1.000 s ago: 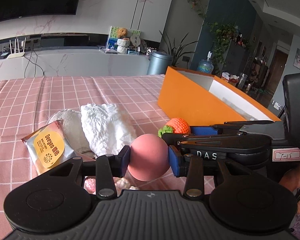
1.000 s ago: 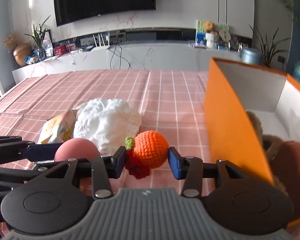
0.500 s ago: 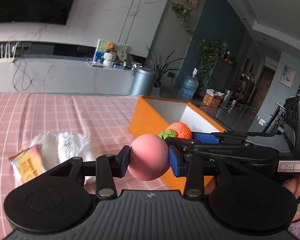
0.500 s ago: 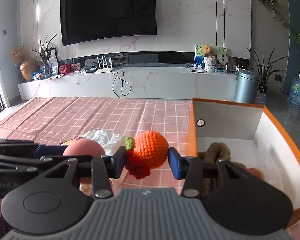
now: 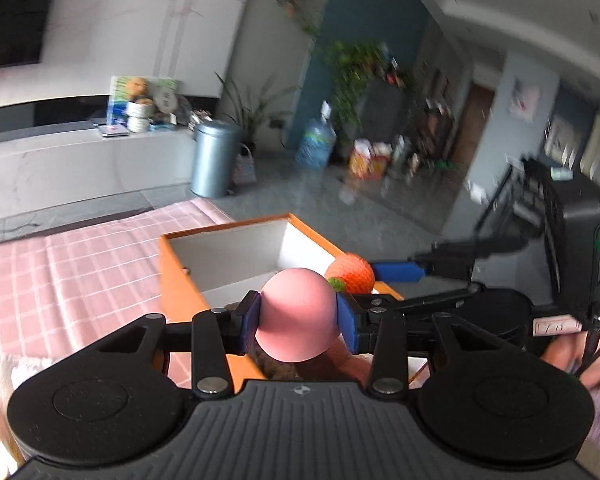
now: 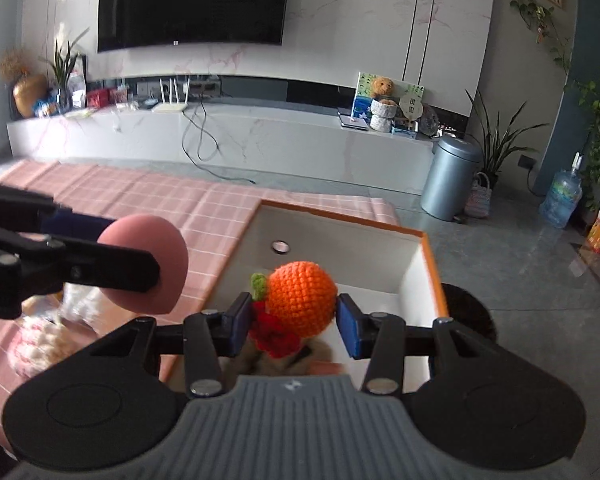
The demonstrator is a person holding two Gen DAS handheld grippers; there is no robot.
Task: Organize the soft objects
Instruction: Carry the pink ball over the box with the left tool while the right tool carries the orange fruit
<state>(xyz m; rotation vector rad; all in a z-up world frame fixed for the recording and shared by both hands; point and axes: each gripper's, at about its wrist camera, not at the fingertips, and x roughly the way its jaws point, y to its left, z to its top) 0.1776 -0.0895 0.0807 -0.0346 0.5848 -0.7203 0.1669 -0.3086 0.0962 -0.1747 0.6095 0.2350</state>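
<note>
Both grippers have risen over the orange box (image 6: 432,264), left gripper (image 5: 298,320) pinching the pink ball (image 5: 296,312), right gripper (image 6: 292,320) pinching the crocheted orange (image 6: 302,298)

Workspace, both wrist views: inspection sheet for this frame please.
Surface: pink checked tablecloth.
Job's things: pink ball and knitted orange, each held over the orange box; the box has white walls and something brown at the bottom, too hidden to identify.
Clutter: fluffy white items on the cloth left of the box, blurred.
Grippers: left gripper shut on the pink ball; right gripper shut on the knitted orange, blue fingers pressing its sides.
Cables: black cable hanging down the TV bench.
Surroundings: TV, grey bin, water bottle, potted plants.
</note>
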